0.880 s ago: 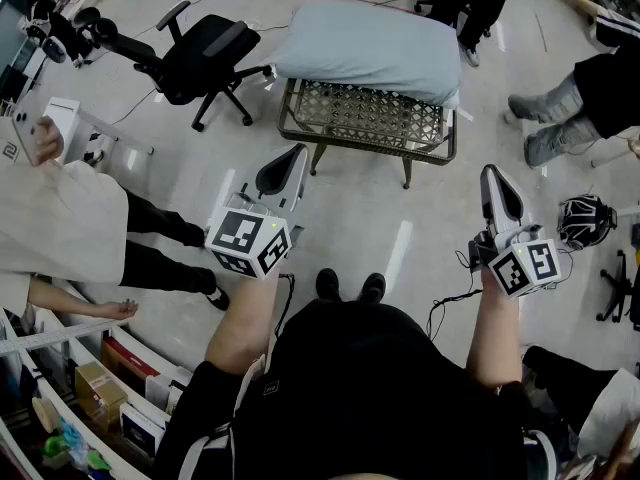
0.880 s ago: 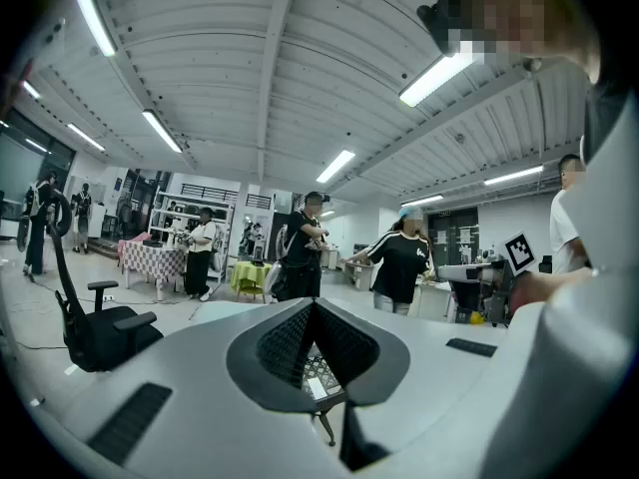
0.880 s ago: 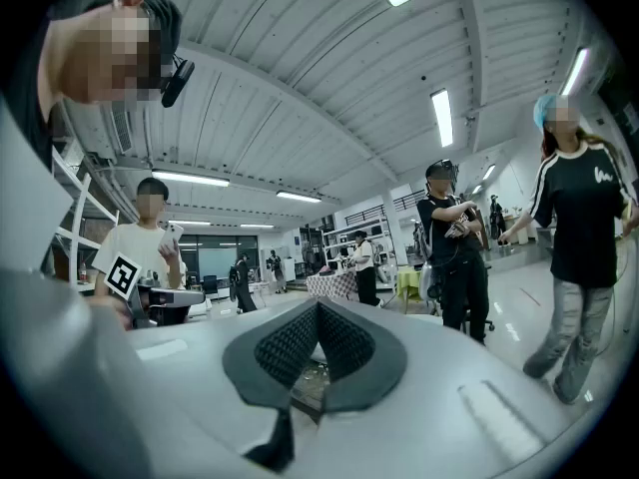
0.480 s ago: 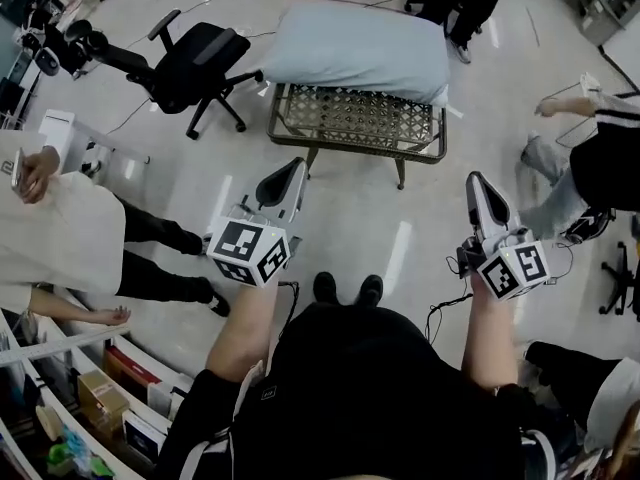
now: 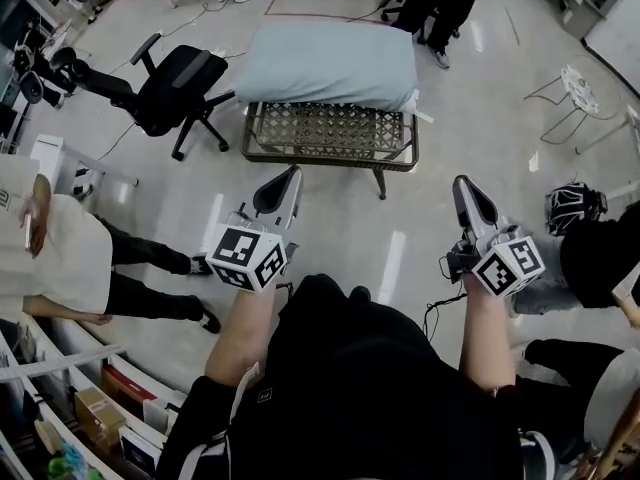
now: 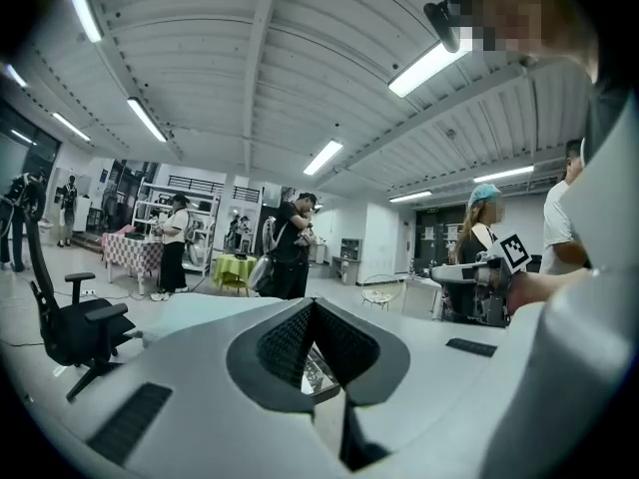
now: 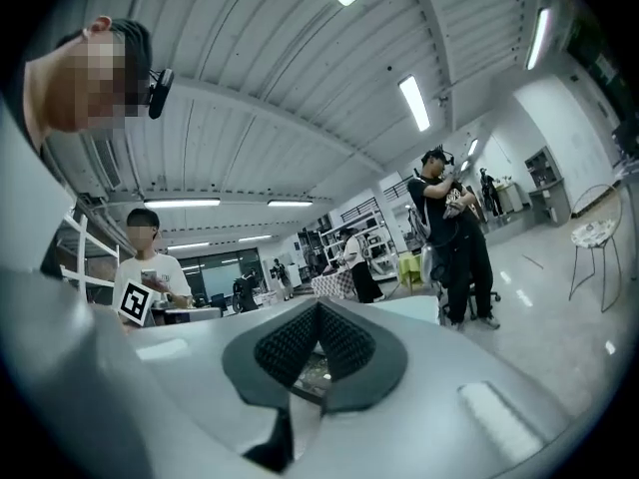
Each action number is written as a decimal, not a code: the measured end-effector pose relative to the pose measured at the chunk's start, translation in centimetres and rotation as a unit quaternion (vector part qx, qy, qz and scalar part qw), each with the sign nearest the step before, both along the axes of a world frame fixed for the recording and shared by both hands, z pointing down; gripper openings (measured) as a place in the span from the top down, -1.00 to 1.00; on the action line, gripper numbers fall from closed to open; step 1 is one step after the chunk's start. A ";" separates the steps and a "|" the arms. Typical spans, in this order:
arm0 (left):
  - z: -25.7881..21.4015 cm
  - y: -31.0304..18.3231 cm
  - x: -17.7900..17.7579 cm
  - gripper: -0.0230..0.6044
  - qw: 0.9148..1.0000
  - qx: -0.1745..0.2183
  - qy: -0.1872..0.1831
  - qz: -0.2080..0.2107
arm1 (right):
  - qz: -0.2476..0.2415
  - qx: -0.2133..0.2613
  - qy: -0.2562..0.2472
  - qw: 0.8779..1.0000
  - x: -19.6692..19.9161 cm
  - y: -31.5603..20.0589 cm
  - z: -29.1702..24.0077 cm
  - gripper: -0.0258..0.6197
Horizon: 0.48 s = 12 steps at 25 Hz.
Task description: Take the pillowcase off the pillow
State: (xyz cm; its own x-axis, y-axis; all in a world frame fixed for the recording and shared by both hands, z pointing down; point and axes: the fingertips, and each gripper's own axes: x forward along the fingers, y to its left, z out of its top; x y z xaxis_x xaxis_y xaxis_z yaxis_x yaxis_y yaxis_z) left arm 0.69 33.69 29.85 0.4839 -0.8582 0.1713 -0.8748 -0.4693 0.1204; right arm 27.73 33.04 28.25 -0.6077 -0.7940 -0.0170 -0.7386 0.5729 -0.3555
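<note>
On the low lattice table (image 5: pixel 330 136) ahead lay the pillow (image 5: pixel 345 58), its pale blue pillowcase (image 5: pixel 290 73) on and covering it. Well short of the table, the left gripper (image 5: pixel 288 178) and the right gripper (image 5: pixel 463 190) were held side by side, each clenched on nothing. An office chair (image 5: pixel 175 83) stood just left of the table. The step in hand looked like the approach: both grippers needed to open, one pinching only fabric at the case's open end, seemingly toward the table's right, while the other pinned the pillow
</note>
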 end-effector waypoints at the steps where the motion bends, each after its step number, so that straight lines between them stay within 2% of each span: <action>1: 0.5 -0.2 0.7 0.93 1.000 -0.005 -0.003 0.005 | 0.000 -0.011 -0.005 1.000 0.4 -0.1 0.8 0.89; 6: 3.8 -2.2 2.3 0.93 0.999 -0.050 -0.005 0.016 | 0.016 -0.050 0.028 0.998 2.3 -0.8 5.5 0.89; 9: 5.3 -4.4 2.6 0.93 0.997 -0.071 0.003 0.025 | 0.026 -0.089 0.024 0.995 3.0 -2.4 8.2 0.89; 12: 6.3 -7.5 2.3 0.93 0.996 -0.082 0.008 0.034 | 0.029 -0.107 0.026 0.994 2.2 -5.3 9.4 0.89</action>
